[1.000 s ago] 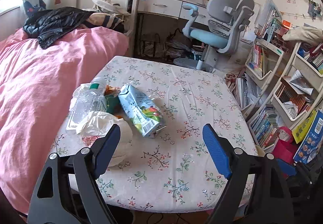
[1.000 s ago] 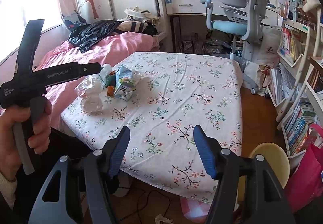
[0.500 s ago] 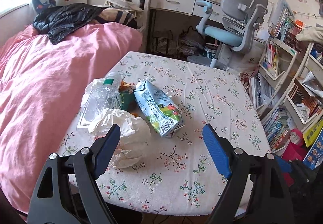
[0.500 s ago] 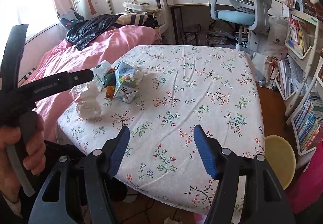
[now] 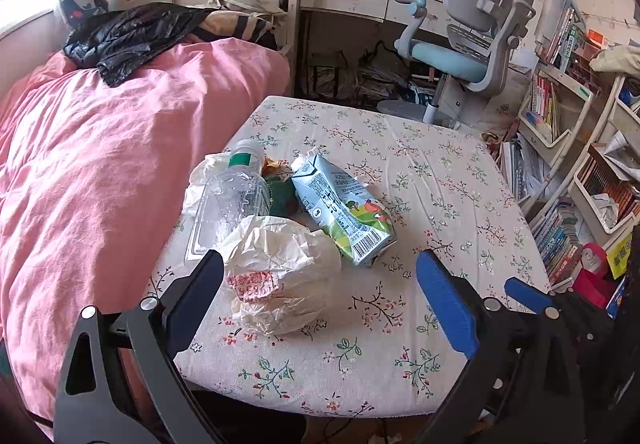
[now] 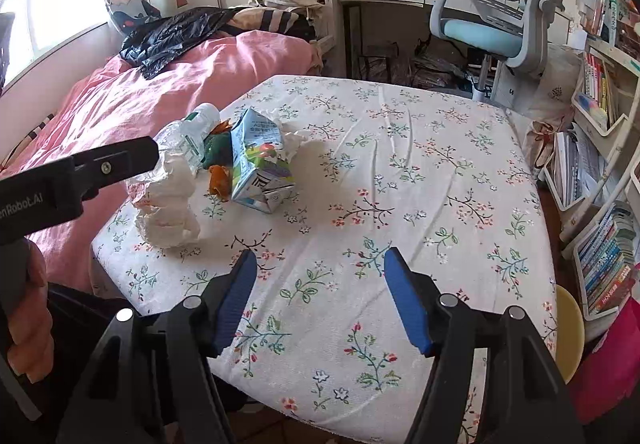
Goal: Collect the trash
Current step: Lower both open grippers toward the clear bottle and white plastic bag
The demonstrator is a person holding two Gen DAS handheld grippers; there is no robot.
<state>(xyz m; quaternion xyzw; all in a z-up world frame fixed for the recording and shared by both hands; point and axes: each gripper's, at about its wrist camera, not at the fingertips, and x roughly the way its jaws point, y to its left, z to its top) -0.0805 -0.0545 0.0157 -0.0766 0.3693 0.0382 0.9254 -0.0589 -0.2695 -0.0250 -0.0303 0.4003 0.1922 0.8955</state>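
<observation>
A: Left wrist view. Report the tongs and the trash.

B: The left tongs [image 5: 318,286] are spreading wider, nothing pinched. The crumpled paper bag [image 5: 280,272] lies between the fingers at lower centre, on the counter [image 5: 440,180]. The left-hand finger is just beside the bag; I cannot tell whether it touches. Behind the bag, toward frame centre: a clear plastic bottle [image 5: 236,196] on its side, a dented drink carton [image 5: 344,212], and a dark green item [image 5: 282,196] wedged between them.

A: Risk?

B: In my judgement, closing on the bag may crush it and grip only a fold, so it could slip out during lifting. The pile sits near the counter's left edge beside the pink bedding [image 5: 100,164]; a sideways nudge could roll the bottle off.

A: Right wrist view.

B: The right tongs [image 6: 316,286] are spread, empty, over bare cloth at lower centre, well apart from the pile at centre left. An orange scrap [image 6: 219,180] shows beside the carton. The left tool's black arm [image 6: 80,172] crosses the left edge of the frame.

A: Containers?

B: A yellow tub [image 6: 570,318] sits on the floor at lower right; its contents are not visible. The bottle looks empty. A black plastic bag [image 6: 176,34] lies on the bed at upper left; I cannot tell what it holds.
</observation>
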